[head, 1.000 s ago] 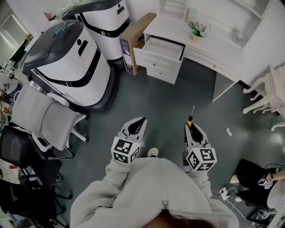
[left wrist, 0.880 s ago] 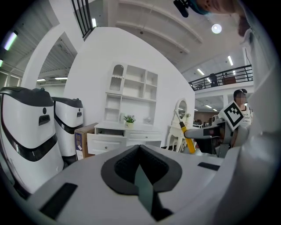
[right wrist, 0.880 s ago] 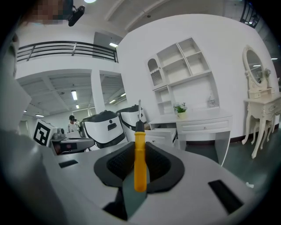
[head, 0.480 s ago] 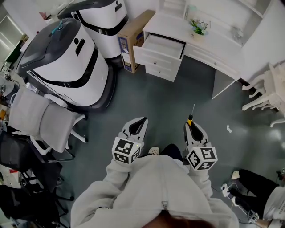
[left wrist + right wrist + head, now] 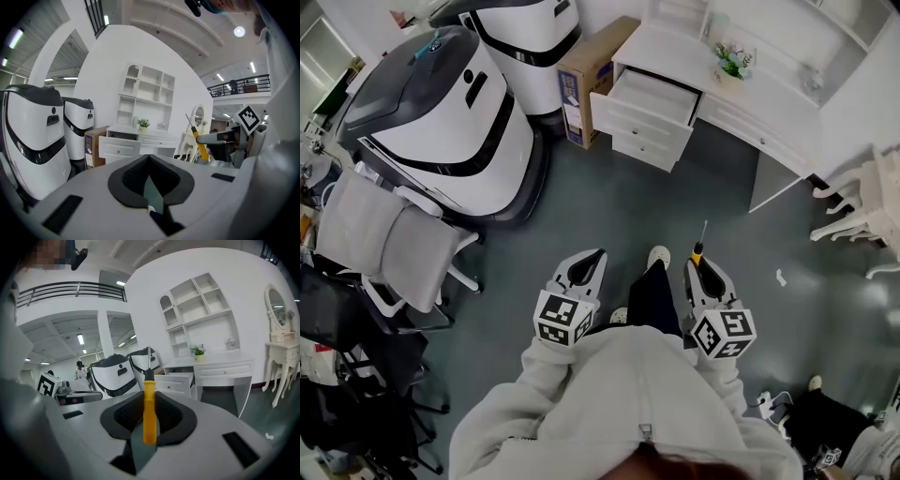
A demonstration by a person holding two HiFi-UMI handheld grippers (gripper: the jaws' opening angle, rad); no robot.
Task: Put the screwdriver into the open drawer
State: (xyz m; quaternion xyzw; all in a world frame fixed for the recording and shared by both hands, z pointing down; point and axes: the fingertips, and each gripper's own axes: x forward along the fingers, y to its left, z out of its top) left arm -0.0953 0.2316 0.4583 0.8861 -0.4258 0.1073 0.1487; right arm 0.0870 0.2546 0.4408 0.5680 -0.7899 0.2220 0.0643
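Right gripper [image 5: 701, 268] clenched on screwdriver [image 5: 697, 251]: yellow handle pinched between pads, metal shaft projecting ahead of jaws toward desk [image 5: 769, 89]. Left gripper [image 5: 594, 261] closed, pads together, nothing between them. Both grippers held side by side above grey floor [image 5: 619, 206], person's shoe [image 5: 659, 255] between them. Open drawer [image 5: 649, 97], top one of white desk, stood pulled out. Screwdriver well apart from drawer. Cardboard box [image 5: 586, 70] stood just beside drawer unit. Potted plant [image 5: 733, 64] on desk top.

Right gripper [image 5: 149, 399]: jaws clamped on yellow-handled screwdriver [image 5: 149, 423], shaft upright. Open drawer [image 5: 175, 382] far ahead in white desk [image 5: 225, 367].
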